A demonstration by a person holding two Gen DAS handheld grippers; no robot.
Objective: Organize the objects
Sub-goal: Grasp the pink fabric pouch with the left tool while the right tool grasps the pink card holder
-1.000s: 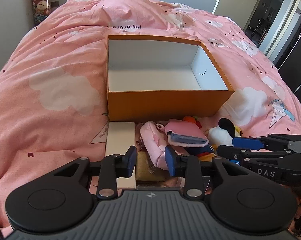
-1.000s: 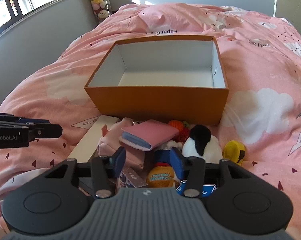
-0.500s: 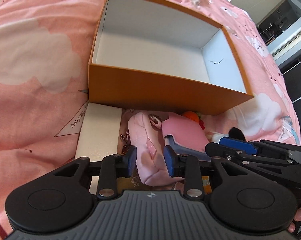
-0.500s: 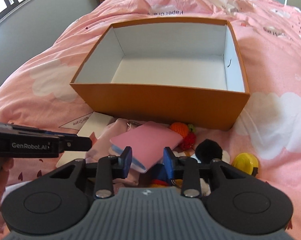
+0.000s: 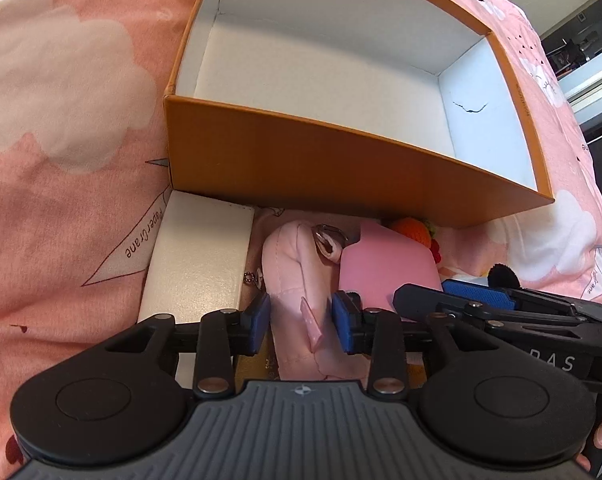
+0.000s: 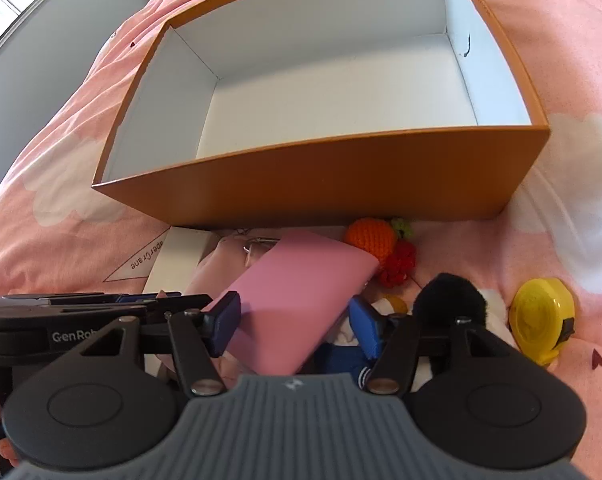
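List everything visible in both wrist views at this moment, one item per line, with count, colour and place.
box: 1, orange outside, white inside, nothing in it, on the bed.
bedcover: 1, pink with white clouds, under everything.
flat case: 1, white, against the box's near wall, left end of the pile.
pouch: 1, pale pink, between the left tongs' pads.
wallet: 1, pink, lying on the pile, between the right tongs' pads.
crochet fruit: 1 orange, 1 red beside it, by the box.
plush: 1, black and white, right of the wallet.
tape measure: 1, yellow, far right.
left tongs: black, blue pads, opening.
right tongs: black, blue pads, opening.
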